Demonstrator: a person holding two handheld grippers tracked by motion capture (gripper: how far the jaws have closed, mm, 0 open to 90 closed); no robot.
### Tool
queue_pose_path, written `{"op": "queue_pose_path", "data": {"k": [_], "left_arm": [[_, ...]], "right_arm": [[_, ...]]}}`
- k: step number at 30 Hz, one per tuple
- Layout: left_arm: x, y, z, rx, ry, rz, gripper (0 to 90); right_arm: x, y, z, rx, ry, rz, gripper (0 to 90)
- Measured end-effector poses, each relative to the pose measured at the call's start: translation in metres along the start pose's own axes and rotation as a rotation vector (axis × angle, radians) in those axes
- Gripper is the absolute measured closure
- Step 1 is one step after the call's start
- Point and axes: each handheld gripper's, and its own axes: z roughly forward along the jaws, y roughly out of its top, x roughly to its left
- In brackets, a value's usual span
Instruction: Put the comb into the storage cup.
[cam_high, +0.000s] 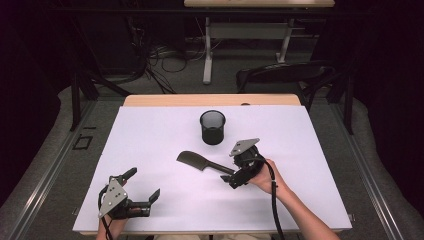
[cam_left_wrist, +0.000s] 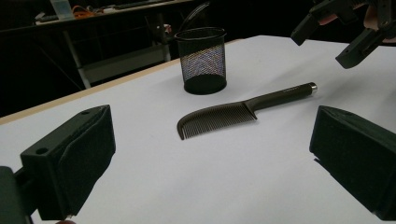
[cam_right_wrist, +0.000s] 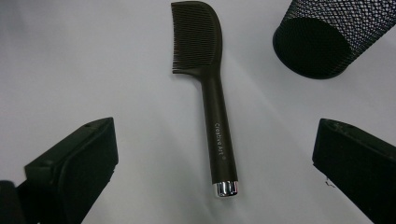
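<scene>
Two grippers work over a white table (cam_high: 150, 145) bearing a dark comb (cam_high: 200, 162) and a black mesh cup (cam_high: 212, 127). The high view gives the whole layout: the comb lies flat near the table's centre, the cup stands upright just beyond it at about 12 o'clock, apart from it. The right gripper view adds detail the high view lacks: fine teeth along one edge of the comb (cam_right_wrist: 205, 88), white lettering on its handle, and a bright metal cap at the handle end. The left gripper view shows the comb (cam_left_wrist: 243, 109) from the side, teeth facing the camera, with the cup (cam_left_wrist: 202, 59) behind it and the right gripper (cam_left_wrist: 345, 32) hanging above the table at the upper right.

In the high view the comb's long axis runs from about 10 o'clock, the toothed head, to about 4 o'clock, the handle end, which points at the right gripper (cam_high: 239, 175).

The right hand (cam_high: 262, 175) holds its gripper just off the handle end, aimed toward 10 o'clock along the comb; its jaws stand wide apart, the capped end lying between them and touching neither. The left gripper (cam_high: 145, 187) sits at the near left of the table, well apart from the comb, pointing toward 2 o'clock, jaws wide apart and holding nothing.
</scene>
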Motion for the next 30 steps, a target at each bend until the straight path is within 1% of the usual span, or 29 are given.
{"op": "queue_pose_path", "data": {"k": [2, 4, 5, 9, 14, 16, 17, 19, 27, 29, 30], "left_arm": [[0.000, 0.000, 0.000, 0.000, 0.000, -0.001, 0.2], [0.000, 0.000, 0.000, 0.000, 0.000, -0.002, 0.2], [0.000, 0.000, 0.000, 0.000, 0.001, -0.002, 0.2], [0.000, 0.000, 0.000, 0.000, 0.001, -0.002, 0.2], [0.000, 0.000, 0.000, 0.000, 0.000, -0.003, 0.2], [0.000, 0.000, 0.000, -0.001, 0.000, -0.003, 0.2], [0.000, 0.000, 0.000, -0.001, 0.000, -0.003, 0.2], [0.001, 0.000, 0.000, 0.001, 0.001, -0.004, 0.2], [0.000, 0.000, 0.000, 0.000, 0.000, -0.003, 0.2], [0.001, 0.000, 0.001, 0.001, 0.000, -0.005, 0.2], [0.001, 0.000, 0.001, 0.000, 0.000, -0.005, 0.2]], "right_arm": [[-0.001, 0.003, 0.002, 0.018, 0.001, -0.005, 0.0], [-0.002, 0.004, 0.003, 0.017, 0.002, -0.011, 0.0], [-0.001, 0.005, 0.003, 0.022, 0.002, -0.008, 0.0], [-0.001, 0.009, 0.007, 0.047, 0.003, -0.026, 0.0], [-0.003, 0.014, 0.012, 0.075, 0.018, -0.046, 0.0], [-0.003, 0.015, 0.014, 0.083, 0.019, -0.043, 0.0], [-0.005, 0.017, 0.017, 0.094, 0.021, -0.052, 0.0], [-0.005, 0.018, 0.017, 0.100, 0.021, -0.048, 0.0], [-0.005, 0.025, 0.025, 0.139, 0.033, -0.079, 0.0], [-0.005, 0.026, 0.026, 0.143, 0.036, -0.078, 0.0], [-0.005, 0.027, 0.027, 0.144, 0.038, -0.087, 0.0]]}}
